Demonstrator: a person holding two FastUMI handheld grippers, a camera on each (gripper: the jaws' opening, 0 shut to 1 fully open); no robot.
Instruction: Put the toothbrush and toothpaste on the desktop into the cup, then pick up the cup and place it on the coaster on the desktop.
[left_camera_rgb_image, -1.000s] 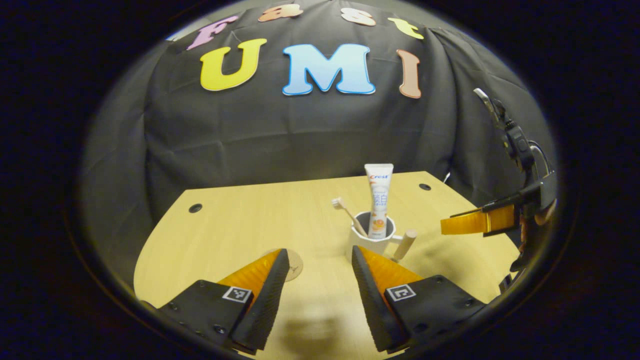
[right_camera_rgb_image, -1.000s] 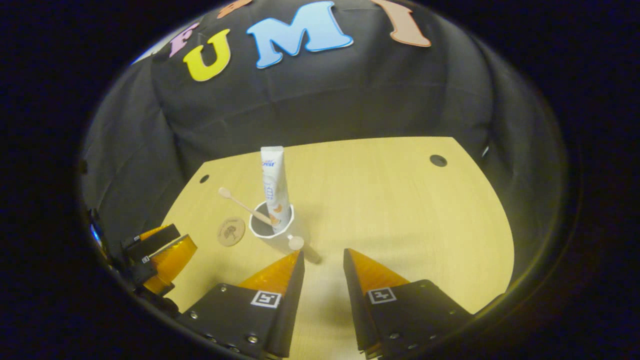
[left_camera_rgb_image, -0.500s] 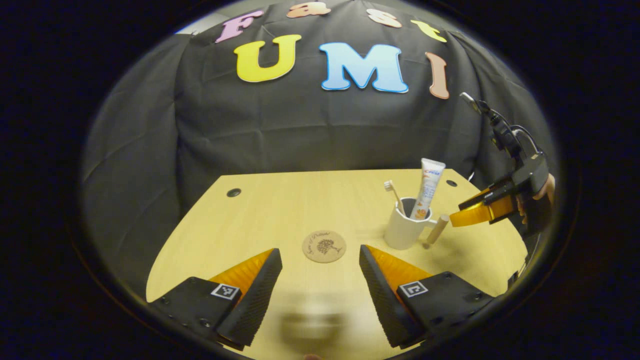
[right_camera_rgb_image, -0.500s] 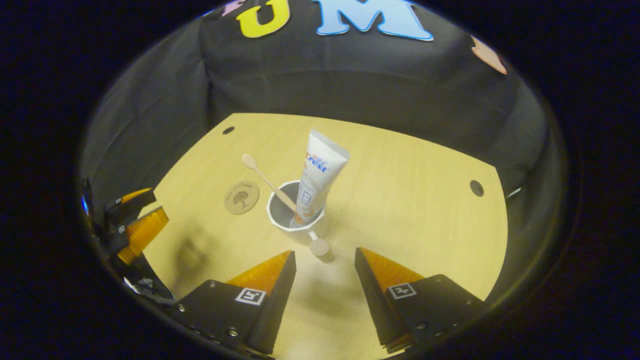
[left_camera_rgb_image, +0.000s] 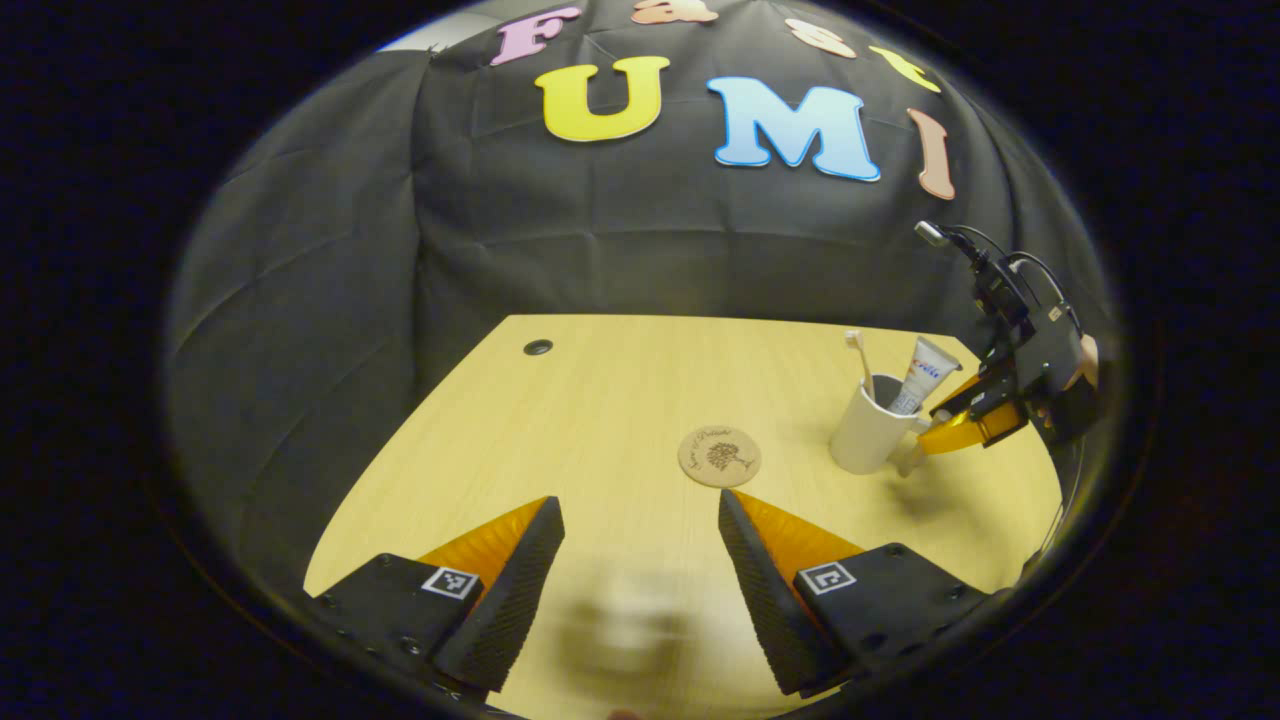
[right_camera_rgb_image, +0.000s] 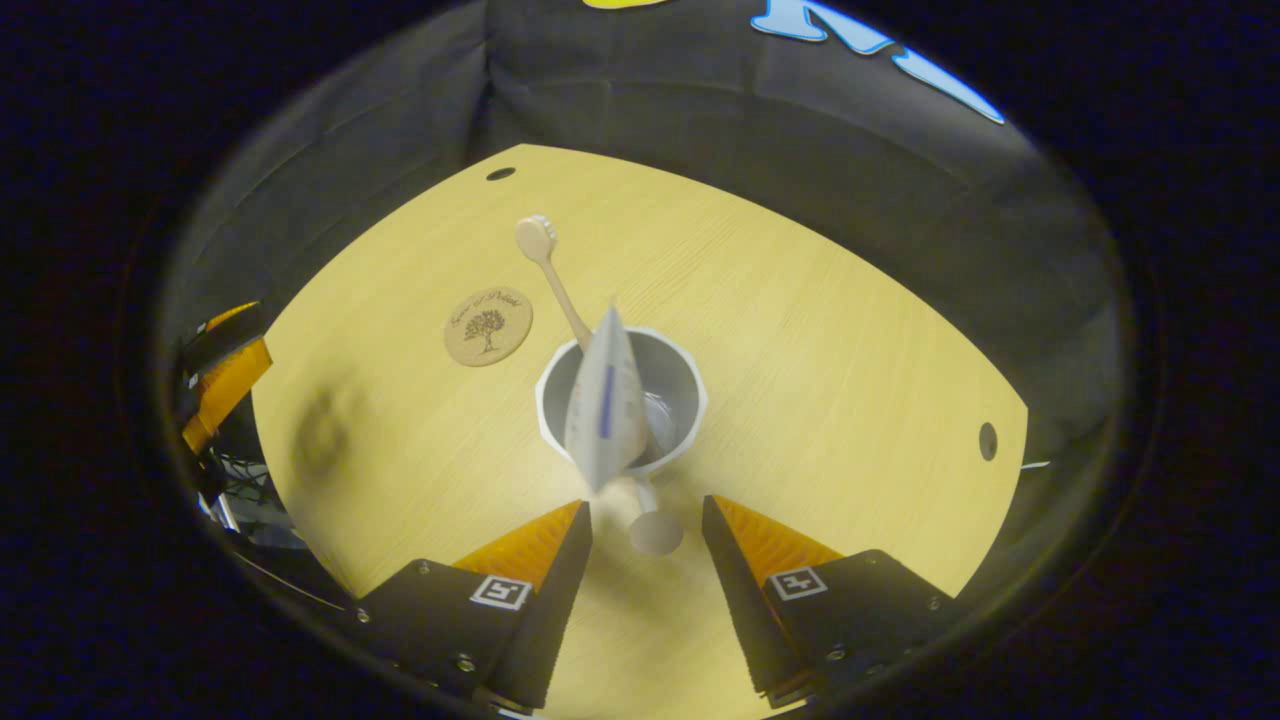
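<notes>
The white ceramic cup (right_camera_rgb_image: 622, 400) stands upright on the pale wooden desktop (right_camera_rgb_image: 820, 350), with the wooden-handled toothbrush (right_camera_rgb_image: 552, 272) and the white toothpaste tube (right_camera_rgb_image: 605, 410) already inside it. The cup's stubby wooden handle (right_camera_rgb_image: 655, 528) points straight toward the right gripper (right_camera_rgb_image: 645, 515), its knob lying between the spread fingertips, which look not yet closed on it, though the steep angle makes contact hard to judge. The round cork coaster (left_camera_rgb_image: 719, 456) lies on the desktop beside the cup, on the side away from the right gripper. The left gripper (left_camera_rgb_image: 640, 510) hovers wide apart and empty, just short of the coaster. The right gripper is nearer the cup, so the lift seems to fall to it.
</notes>
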